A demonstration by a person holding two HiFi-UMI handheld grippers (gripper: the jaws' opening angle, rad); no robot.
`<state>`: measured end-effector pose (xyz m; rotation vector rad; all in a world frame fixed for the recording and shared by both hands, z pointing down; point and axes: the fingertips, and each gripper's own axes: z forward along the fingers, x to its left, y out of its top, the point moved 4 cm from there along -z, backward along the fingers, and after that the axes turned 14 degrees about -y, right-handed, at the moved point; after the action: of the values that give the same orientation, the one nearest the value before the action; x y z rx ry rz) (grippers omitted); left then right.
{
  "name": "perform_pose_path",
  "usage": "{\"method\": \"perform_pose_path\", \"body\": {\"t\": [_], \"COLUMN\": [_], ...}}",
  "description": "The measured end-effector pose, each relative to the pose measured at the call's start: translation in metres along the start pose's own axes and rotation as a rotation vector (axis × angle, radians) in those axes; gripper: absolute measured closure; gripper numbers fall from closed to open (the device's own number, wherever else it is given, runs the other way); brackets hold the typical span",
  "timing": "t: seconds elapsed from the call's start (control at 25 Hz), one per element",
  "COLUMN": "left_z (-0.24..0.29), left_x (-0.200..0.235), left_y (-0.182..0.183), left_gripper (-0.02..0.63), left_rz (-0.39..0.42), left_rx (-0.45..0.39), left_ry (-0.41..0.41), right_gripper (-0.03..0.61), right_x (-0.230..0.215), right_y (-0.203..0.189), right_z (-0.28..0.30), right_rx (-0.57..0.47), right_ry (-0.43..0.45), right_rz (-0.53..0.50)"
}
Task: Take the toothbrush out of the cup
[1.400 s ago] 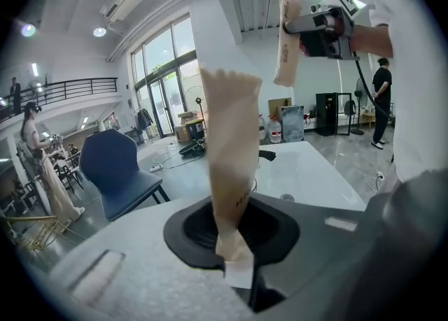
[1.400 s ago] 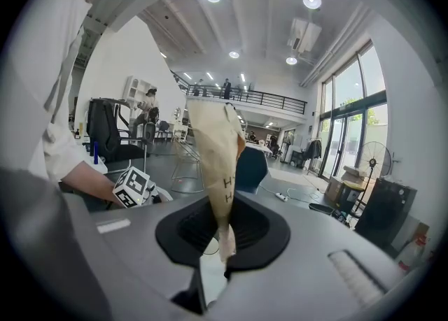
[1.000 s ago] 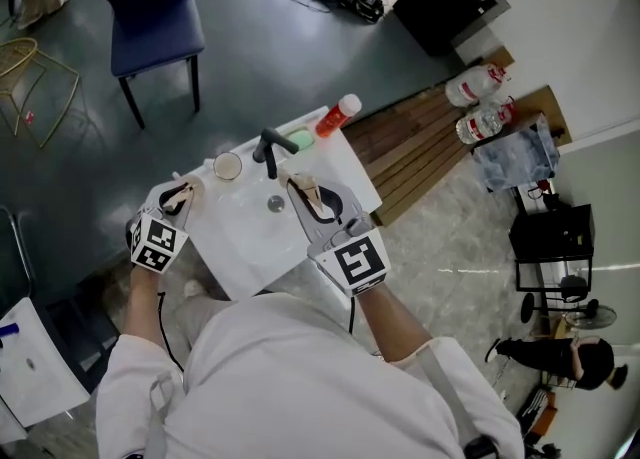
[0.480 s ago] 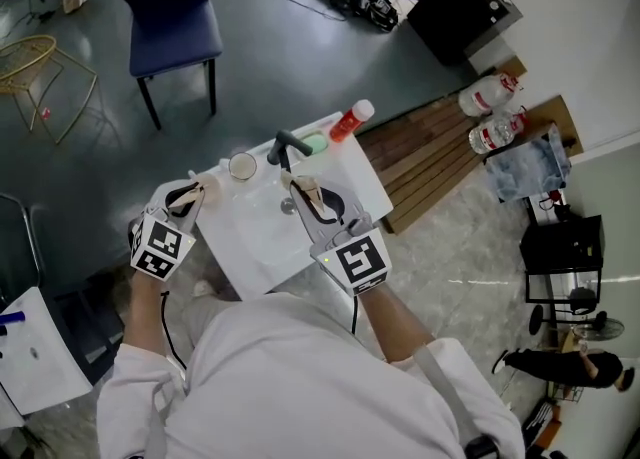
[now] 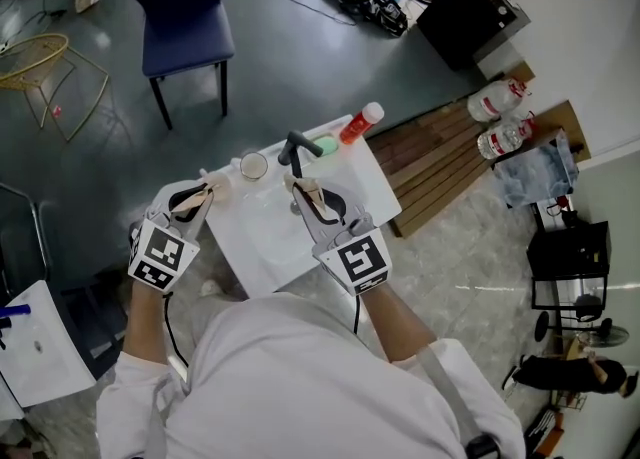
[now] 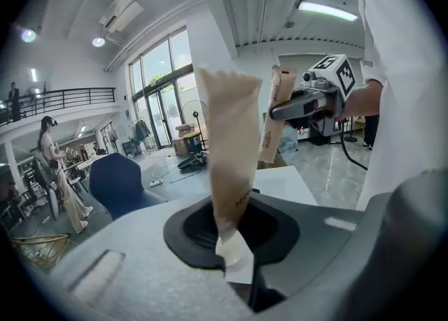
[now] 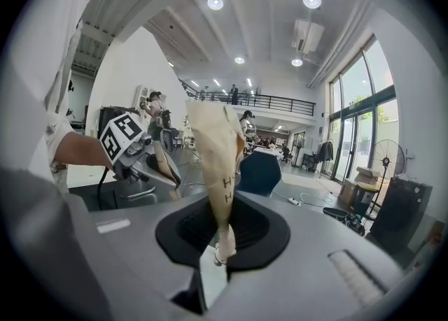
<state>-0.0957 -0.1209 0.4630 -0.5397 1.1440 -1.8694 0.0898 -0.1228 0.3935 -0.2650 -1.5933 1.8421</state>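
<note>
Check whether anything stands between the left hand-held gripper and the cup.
Nothing visible does. Only bare sink top lies between the left hand-held gripper and the cup. The faucet stands to the cup's right, off that path.

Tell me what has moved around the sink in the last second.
The left gripper has risen slightly beside the cup, showing larger in the head view; its jaws are together and nothing shows between them. The right gripper stayed over the sink, shut. Cup, tap and red bottle sit as before; only the camera shifted.
</note>
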Motion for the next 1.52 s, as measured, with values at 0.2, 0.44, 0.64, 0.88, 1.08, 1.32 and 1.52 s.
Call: {"method": "perform_pose_path", "body": {"t": [0.2, 0.44, 0.64, 0.88, 1.08, 1.32, 1.52], "left_z": [-0.012, -0.023, -0.031, -0.039, -0.043, -0.043, -0.045], "left_x": [-0.006, -0.015, -0.02, -0.023, -0.025, -0.025, -0.025], "left_y": [0.009, 0.018, 0.023, 0.029, 0.029, 0.027, 0.027], "left_gripper": [0.571, 0.571, 0.571, 0.57, 0.569, 0.569, 0.569], "left_rz": [0.018, 0.031, 0.033, 0.038, 0.042, 0.042, 0.044], "left_rx": [0.018, 0.047, 0.06, 0.071, 0.076, 0.08, 0.086], "left_ry": [-0.003, -0.002, -0.003, -0.003, -0.002, -0.008, -0.014], "right_gripper": [0.555, 0.555, 0.555, 0.555, 0.555, 0.555, 0.555], "right_x": [0.007, 0.013, 0.017, 0.023, 0.027, 0.03, 0.033], "right_y": [0.002, 0.001, 0.002, 0.005, 0.005, 0.006, 0.008], "right_z": [0.003, 0.005, 0.006, 0.009, 0.01, 0.011, 0.011], "right_rx": [0.0, -0.004, -0.006, -0.01, -0.011, -0.01, -0.007], "right_ry": [0.016, 0.032, 0.041, 0.057, 0.065, 0.067, 0.073], "right_rz": [0.001, 0.004, 0.007, 0.01, 0.009, 0.006, 0.004]}}
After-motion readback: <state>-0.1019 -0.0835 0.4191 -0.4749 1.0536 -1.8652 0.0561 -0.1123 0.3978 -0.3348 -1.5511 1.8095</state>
